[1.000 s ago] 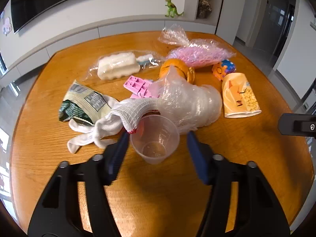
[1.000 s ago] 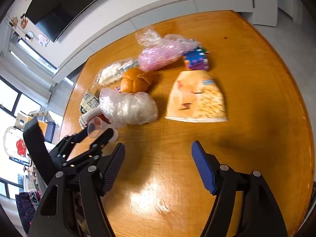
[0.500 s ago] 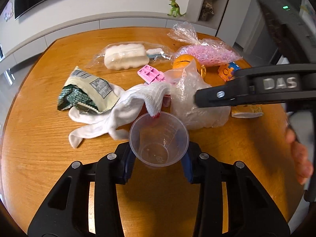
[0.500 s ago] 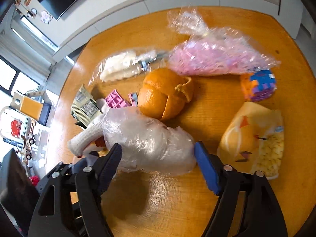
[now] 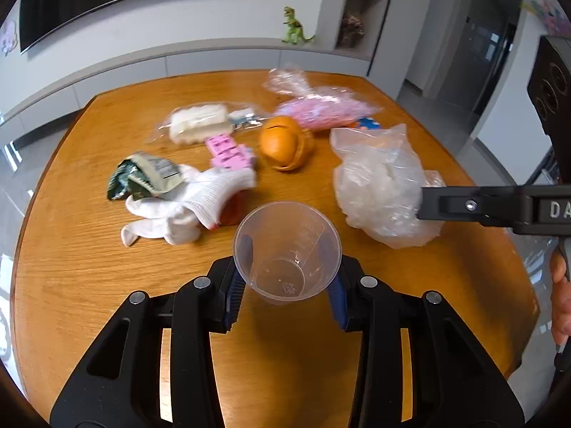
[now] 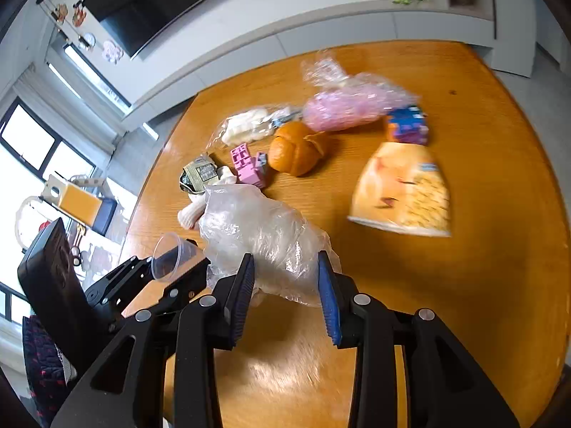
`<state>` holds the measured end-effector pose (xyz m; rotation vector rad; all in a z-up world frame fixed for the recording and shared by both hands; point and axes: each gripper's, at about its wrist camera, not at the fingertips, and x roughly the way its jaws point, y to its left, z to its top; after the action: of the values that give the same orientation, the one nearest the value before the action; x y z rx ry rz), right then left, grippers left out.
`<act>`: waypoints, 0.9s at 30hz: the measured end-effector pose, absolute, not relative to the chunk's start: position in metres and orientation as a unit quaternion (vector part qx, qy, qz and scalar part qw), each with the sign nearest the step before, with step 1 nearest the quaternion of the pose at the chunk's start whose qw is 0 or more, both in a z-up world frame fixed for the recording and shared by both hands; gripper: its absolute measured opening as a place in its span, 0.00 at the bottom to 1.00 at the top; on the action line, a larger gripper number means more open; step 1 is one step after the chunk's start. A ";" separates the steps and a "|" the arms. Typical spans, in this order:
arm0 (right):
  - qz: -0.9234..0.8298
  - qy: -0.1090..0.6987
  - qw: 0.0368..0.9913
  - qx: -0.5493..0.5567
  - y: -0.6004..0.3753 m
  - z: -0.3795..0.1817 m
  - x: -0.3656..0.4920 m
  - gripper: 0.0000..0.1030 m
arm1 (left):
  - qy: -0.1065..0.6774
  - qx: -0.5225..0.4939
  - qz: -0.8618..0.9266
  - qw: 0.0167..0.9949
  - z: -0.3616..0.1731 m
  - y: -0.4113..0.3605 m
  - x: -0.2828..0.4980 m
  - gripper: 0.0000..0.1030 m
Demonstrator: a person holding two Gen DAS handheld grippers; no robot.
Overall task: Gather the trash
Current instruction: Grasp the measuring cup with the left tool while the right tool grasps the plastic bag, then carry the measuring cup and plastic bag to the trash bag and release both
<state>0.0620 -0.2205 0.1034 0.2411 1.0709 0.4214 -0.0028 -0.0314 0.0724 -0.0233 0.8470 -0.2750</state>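
A clear plastic cup [image 5: 287, 249] sits upright between the blue pads of my left gripper [image 5: 286, 262], which is shut on it and holds it just above the wooden table [image 5: 89, 285]. My right gripper [image 6: 285, 267] has a crumpled clear plastic bag [image 6: 257, 228] between its pads. Its jaws are closing and press into the bag's near end. In the left wrist view the same bag [image 5: 378, 185] hangs off the table from the right gripper's finger [image 5: 446, 207]. The cup [image 6: 171, 255] also shows at the right wrist view's lower left.
Still on the table: a white sock [image 5: 185, 203], a green snack wrapper [image 5: 142, 178], a pink toy block [image 5: 228, 151], an orange peel [image 5: 285, 142], a pink-filled bag [image 5: 321, 110], a bagged white item [image 5: 200, 123], an orange snack bag [image 6: 403, 192] and a colourful cube [image 6: 407, 128].
My left gripper closed on the cup and lifted it off the table. My right gripper moved in over the clear bag, closed around it and raised it to the right.
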 end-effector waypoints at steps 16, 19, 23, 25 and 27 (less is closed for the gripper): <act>0.047 0.450 0.868 0.202 -0.417 0.111 -0.079 0.37 | 0.383 0.072 -0.291 0.874 0.104 -0.229 -0.064 0.38; -0.007 0.444 0.870 0.217 -0.462 0.106 -0.113 0.37 | 0.386 0.087 -0.329 0.858 0.102 -0.278 -0.075 0.38; -0.074 0.439 0.863 0.239 -0.517 0.095 -0.158 0.37 | 0.387 0.117 -0.386 0.829 0.098 -0.349 -0.100 0.38; -0.109 0.437 0.855 0.255 -0.546 0.087 -0.185 0.37 | 0.391 0.135 -0.419 0.808 0.095 -0.386 -0.117 0.38; -0.138 0.437 0.847 0.268 -0.569 0.079 -0.209 0.37 | 0.394 0.155 -0.447 0.788 0.089 -0.420 -0.133 0.38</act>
<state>-0.2087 -0.5685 0.0794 0.5656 0.9214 -0.2908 -0.1327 -0.4200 0.0888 0.3330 0.8494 -0.9642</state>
